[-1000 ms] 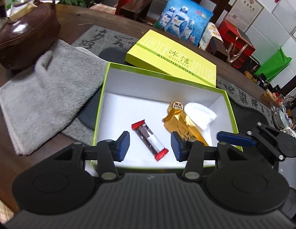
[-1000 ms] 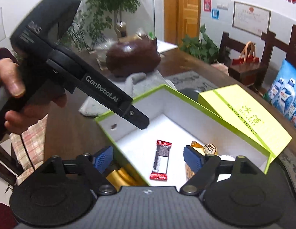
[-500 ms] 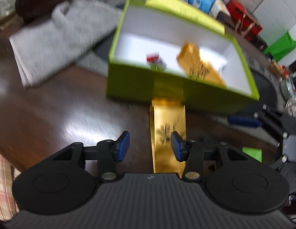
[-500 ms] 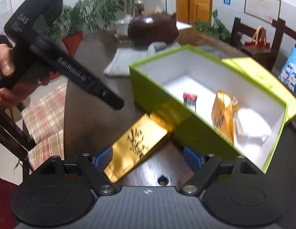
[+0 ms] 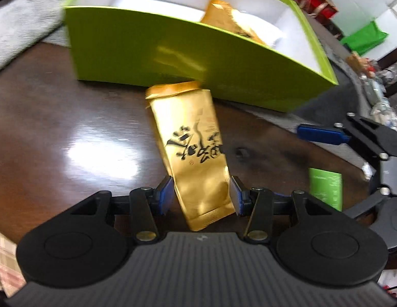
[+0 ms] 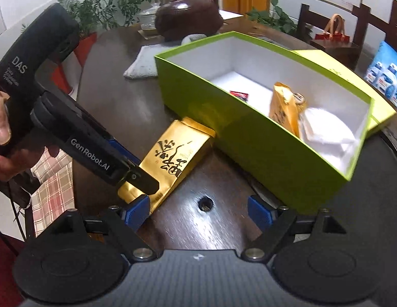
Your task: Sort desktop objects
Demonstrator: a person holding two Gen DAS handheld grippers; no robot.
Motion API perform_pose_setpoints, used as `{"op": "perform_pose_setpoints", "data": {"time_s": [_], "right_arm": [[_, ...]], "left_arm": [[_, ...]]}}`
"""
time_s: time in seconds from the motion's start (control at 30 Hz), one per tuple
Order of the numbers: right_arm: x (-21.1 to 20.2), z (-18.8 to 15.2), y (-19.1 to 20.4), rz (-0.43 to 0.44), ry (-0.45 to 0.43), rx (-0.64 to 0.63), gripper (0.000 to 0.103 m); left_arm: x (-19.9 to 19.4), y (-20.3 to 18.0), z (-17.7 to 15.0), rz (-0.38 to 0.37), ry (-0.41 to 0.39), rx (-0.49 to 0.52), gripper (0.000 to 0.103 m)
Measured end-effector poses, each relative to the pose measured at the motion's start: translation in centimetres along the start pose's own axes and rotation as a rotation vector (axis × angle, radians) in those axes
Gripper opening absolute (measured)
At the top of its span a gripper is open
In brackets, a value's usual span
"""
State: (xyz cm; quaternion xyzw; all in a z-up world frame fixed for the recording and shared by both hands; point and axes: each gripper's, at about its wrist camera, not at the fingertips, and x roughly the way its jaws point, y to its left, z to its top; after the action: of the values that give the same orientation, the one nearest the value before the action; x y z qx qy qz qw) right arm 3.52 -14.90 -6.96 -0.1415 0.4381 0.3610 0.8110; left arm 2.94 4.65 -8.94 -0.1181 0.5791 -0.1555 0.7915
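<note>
The gold pouch (image 5: 195, 151) lies flat on the dark worktop (image 5: 70, 133), its far end touching the near wall of the green box (image 5: 172, 51). The left claw (image 5: 201, 196) is set astride the pouch's near end, one pad on each side; a sliver of gap seems to be left, so the pouch is judged straddled, not yet pinched. The right claw (image 6: 198, 213) is held wide apart above bare wood, with nothing between its pads.

The grasp would be best made by sinking the left claw until its pads are level with the pouch's edges, then squeezing across the width. The pouch lies slightly askew between the pads, so a small turn of the wrist should be made first. A lift clear of the box wall will be needed before the pouch is carried inside.

Only the right view shows the box's contents: a second gold pouch (image 6: 284, 107), a red wrapper (image 6: 239, 94) and something white (image 6: 326, 130). Only the left view shows a green card (image 5: 326, 189) lying on the worktop.
</note>
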Motion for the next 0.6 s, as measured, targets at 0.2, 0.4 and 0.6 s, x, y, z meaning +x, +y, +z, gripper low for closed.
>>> {"op": "perform_pose_setpoints", "data": {"time_s": [0.2,0.4,0.6], "right_arm": [[-0.5,-1.0,-0.7,-0.011,0.007,0.032,0.086],[0.0,-0.8,0.7,0.012,0.002,-0.003,0.087],[1.9,0.0,1.7,0.015,0.024,-0.043,0.087]], "left_arm": [[-0.9,-1.5,0.9,-0.078,-0.017,0.037,0.048],[-3.4,-0.6,2.4,0.011,-0.088,0.074,0.052],[-3.9,1.9,4.2,0.075,-0.149,0.025,0.053]]}}
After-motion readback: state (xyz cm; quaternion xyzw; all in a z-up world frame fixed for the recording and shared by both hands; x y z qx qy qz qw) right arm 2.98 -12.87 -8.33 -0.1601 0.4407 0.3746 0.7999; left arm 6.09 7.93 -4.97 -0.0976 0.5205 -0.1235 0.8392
